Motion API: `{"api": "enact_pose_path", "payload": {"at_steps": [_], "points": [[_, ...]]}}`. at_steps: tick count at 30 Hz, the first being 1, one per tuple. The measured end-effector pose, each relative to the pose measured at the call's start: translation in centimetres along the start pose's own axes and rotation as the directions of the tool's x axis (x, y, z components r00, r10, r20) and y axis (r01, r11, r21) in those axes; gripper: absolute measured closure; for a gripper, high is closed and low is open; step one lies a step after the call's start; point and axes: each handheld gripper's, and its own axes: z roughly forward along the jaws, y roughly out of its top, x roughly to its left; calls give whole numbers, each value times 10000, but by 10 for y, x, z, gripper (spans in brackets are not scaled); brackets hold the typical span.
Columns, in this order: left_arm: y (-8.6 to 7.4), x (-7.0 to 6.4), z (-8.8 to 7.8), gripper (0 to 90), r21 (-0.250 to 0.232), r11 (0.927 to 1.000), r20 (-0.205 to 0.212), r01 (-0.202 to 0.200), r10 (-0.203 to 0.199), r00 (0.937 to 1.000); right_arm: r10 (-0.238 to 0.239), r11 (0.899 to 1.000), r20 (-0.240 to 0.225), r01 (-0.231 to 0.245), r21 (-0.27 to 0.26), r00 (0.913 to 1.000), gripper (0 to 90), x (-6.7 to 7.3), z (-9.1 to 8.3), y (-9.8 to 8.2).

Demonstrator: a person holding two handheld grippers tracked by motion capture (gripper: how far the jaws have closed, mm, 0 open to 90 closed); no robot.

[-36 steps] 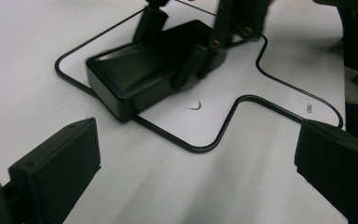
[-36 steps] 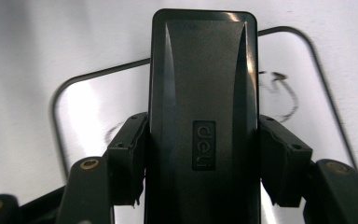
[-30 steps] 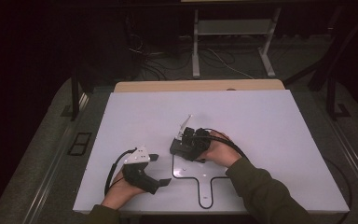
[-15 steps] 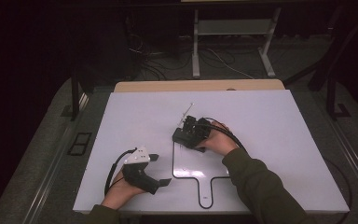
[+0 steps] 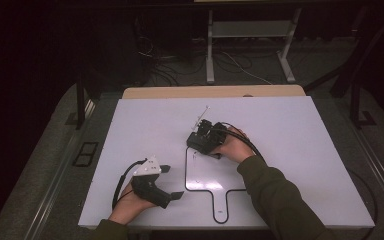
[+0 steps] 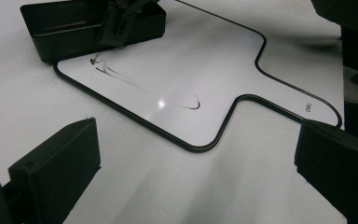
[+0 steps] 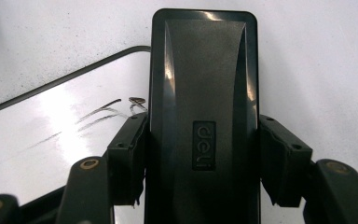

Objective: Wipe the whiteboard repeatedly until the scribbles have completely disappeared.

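1. Two tools are at work: my right tool [image 5: 200, 141] is clamped on the black eraser [image 7: 204, 116], its jaws pressing the eraser's two long sides, while my left tool [image 5: 169, 181] has its jaws spread wide with nothing between them.
2. Seen from the high view, the eraser [image 5: 201, 142] sits just left of centre, on the upper left corner of the paddle-shaped whiteboard [image 5: 215, 175], which lies flat on the white desk [image 5: 290, 150].
3. What the next stroke turns on, I judge, is the pen marks [image 7: 100, 116]: in the right gripper view they lie just to the left of the eraser, touching its left edge near the left jaw.
4. The eraser's long axis runs straight up the frame in that view, along my tool, so a sideways sweep would put its broad side across the strokes.
5. In the left gripper view a longer looping mark [image 6: 168, 95] runs from the eraser [image 6: 93, 25] in the upper left down toward the middle of the whiteboard [image 6: 242, 60] (that part is unwiped).
6. My right hand is plainly the nearer one; my left tool rests at the lower left, off the board's edge.
7. Nothing stands between eraser and marks; the board's handle points toward the bottom edge.
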Motion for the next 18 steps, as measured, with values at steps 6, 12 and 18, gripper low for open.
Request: {"api": "enact_pose_path", "payload": {"at_steps": [6,12,18], "points": [[0,0,0,0,12,10000,9,-10,10,10000,-244,9997,-93,244,44,9997,385,7,0,2],[0,0,0,0,-20,10000,0,-20,20,10000,-152,9999,127,151,72,9998,385,4,0,1],[0,0,0,0,-10,10000,2,-32,32,10000,74,9999,247,-78,147,9997,385,-1,-2,-3]]}}
